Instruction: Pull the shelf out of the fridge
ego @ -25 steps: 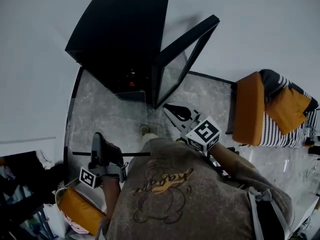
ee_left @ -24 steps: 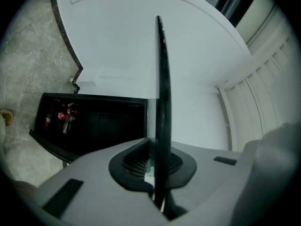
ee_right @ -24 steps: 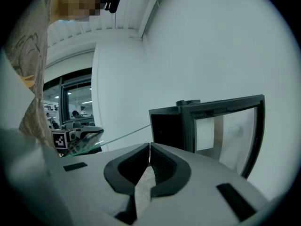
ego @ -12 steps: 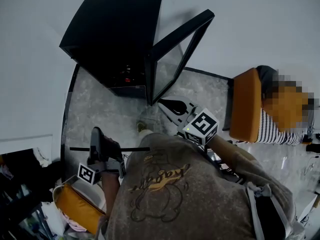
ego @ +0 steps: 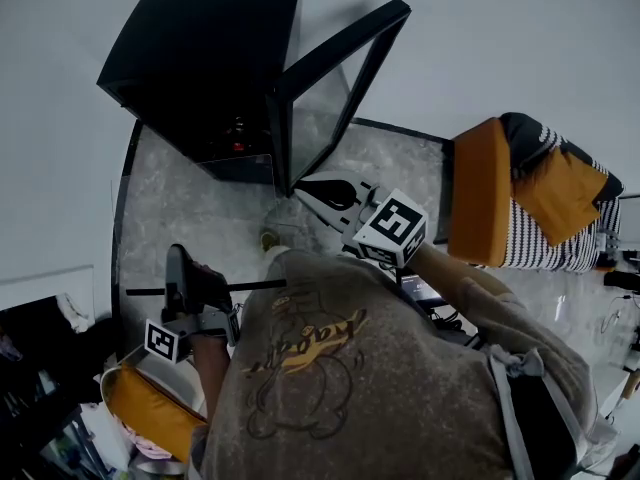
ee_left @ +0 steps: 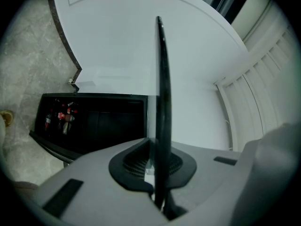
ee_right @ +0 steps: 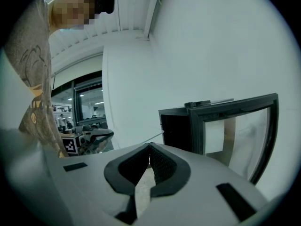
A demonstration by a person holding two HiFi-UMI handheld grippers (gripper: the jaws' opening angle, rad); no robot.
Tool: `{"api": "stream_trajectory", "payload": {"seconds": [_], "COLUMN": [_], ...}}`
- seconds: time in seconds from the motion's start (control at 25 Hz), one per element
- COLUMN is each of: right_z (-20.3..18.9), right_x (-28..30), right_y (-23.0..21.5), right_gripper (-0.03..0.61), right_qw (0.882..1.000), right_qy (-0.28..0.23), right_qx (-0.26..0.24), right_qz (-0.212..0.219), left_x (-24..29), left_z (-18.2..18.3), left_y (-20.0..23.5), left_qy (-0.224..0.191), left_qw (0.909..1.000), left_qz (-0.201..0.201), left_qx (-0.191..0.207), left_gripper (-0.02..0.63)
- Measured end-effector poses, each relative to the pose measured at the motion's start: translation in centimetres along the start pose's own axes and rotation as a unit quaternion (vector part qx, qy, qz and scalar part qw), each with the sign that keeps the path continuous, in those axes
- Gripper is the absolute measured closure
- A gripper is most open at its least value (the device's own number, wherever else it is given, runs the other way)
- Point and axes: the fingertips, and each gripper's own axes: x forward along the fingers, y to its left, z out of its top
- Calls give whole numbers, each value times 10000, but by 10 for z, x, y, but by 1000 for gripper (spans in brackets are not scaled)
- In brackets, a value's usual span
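Note:
My left gripper (ego: 178, 264) is shut on the near edge of a glass shelf (ego: 200, 223), which is held flat above the floor, clear of the fridge. In the left gripper view the shelf (ee_left: 162, 79) runs edge-on as a thin dark line out from between the pads of the left gripper (ee_left: 157, 160). The black mini fridge (ego: 200, 58) stands against the wall with its glass door (ego: 335, 78) swung open; red cans (ee_left: 60, 117) sit inside. My right gripper (ego: 312, 190) hovers near the door's lower corner; its jaws meet with nothing between them, as the right gripper (ee_right: 149, 147) shows in its own view.
An orange-cushioned chair (ego: 480, 203) with a striped pillow (ego: 540, 253) stands to the right of the fridge. Another orange cushion (ego: 150, 418) lies low at the left behind me. The floor is grey marble (ego: 180, 198), and white walls stand behind the fridge.
The whole head view has slid left. The left gripper keeps its hold on the shelf, and the right gripper stays by the door, both drifting left with the view.

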Motion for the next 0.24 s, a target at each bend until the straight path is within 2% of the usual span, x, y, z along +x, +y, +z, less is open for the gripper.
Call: {"api": "stream_trajectory", "payload": {"seconds": [0.24], "right_z": [1], "right_x": [-2], "right_y": [3], "right_gripper": [557], "right_qw": [9998], "right_qy": [18], "right_qx": [-77], "right_qz": [188], "left_x": [-2], "left_z": [-1], "left_y": [-1], "left_qy": [-12], "left_qw": [10000], "left_qz": [-7], "left_qx": [36], "left_gripper": [600]}}
